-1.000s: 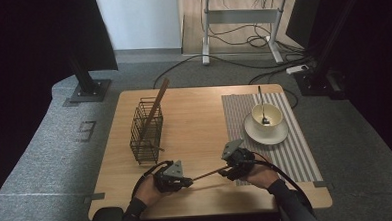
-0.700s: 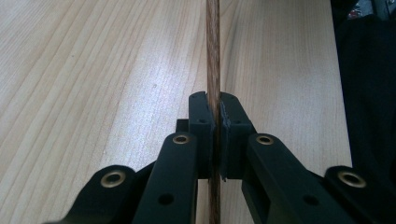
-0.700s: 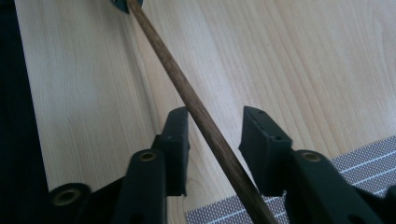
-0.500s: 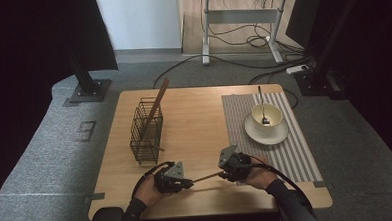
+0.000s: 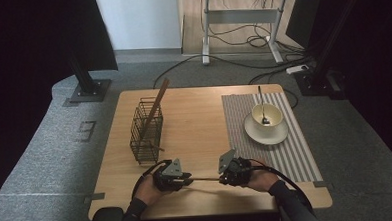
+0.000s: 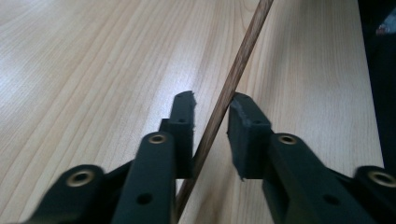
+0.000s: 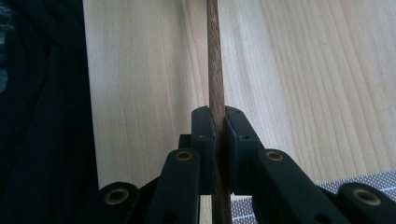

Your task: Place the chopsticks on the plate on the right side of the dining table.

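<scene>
Right now your right gripper (image 5: 221,178) has its jaws clamped on a thin wooden stick (image 5: 203,178); in the right gripper view the two pads press flat against both sides of the stick (image 7: 215,93), having just closed onto it. Your left gripper (image 5: 188,179) has just eased its jaws apart: in the left gripper view the stick (image 6: 238,70) runs slantwise through the gap, close along one pad and clear of the other.

From above, the stick lies level between your two grippers, just over the near edge of the wooden table (image 5: 194,125), with your hands on either side of it. Farther back on your left stands a wire basket (image 5: 146,130) with a longer wooden stick (image 5: 156,106) leaning out of it. On your right a striped mat (image 5: 306,150) carries a saucer (image 5: 266,134) with a cup (image 5: 267,116) on it.
</scene>
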`<state>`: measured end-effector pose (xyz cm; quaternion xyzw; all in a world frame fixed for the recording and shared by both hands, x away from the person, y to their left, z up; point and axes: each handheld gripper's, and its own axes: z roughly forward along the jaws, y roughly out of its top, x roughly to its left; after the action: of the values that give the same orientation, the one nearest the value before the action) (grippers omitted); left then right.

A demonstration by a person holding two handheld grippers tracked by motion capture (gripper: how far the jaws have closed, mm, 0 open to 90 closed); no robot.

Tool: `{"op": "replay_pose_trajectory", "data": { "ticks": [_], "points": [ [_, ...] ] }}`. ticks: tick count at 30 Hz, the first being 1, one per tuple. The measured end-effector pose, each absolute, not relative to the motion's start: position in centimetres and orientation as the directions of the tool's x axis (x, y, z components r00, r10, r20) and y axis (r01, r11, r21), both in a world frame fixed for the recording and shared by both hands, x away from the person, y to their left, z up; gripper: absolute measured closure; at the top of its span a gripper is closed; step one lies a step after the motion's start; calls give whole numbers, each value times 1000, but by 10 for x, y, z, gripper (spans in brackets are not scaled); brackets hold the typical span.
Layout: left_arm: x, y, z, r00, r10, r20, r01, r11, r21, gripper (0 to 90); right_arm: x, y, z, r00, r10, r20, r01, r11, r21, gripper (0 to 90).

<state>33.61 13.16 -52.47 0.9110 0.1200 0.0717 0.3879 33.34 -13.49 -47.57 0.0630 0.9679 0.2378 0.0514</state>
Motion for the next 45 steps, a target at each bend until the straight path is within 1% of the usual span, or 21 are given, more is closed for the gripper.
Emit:
{"op": "replay_pose_trajectory", "data": {
  "ticks": [3,5,10,14,19,25,30,40,45],
  "points": [
    [337,131,-525,950,309,52,174,-659,731,563,335,-137,-473,-985,159,-68,107,870,481,828],
    [338,131,-526,935,351,51,199,-639,743,475,336,-139,-471,-982,172,-74,115,866,487,828],
    [343,134,-526,895,446,19,272,-578,769,266,337,-146,-468,-976,201,-80,136,858,496,827],
    [346,136,-526,868,497,-13,318,-535,783,160,337,-152,-467,-972,218,-82,149,853,501,827],
    [349,139,-530,851,522,-56,360,-503,786,129,339,-162,-466,-965,250,-83,175,843,508,826],
    [351,137,-534,835,548,-50,379,-506,775,4,338,-172,-465,-955,282,-90,198,835,514,826],
    [352,137,-538,835,547,-54,388,-518,762,0,339,-183,-463,-942,322,-92,227,816,532,826],
    [352,130,-549,846,532,-41,400,-582,708,0,345,-204,-461,-899,426,-100,303,771,560,826],
    [354,129,-553,847,531,-36,409,-606,683,0,348,-212,-461,-885,457,-93,330,753,569,826]
  ]
}}
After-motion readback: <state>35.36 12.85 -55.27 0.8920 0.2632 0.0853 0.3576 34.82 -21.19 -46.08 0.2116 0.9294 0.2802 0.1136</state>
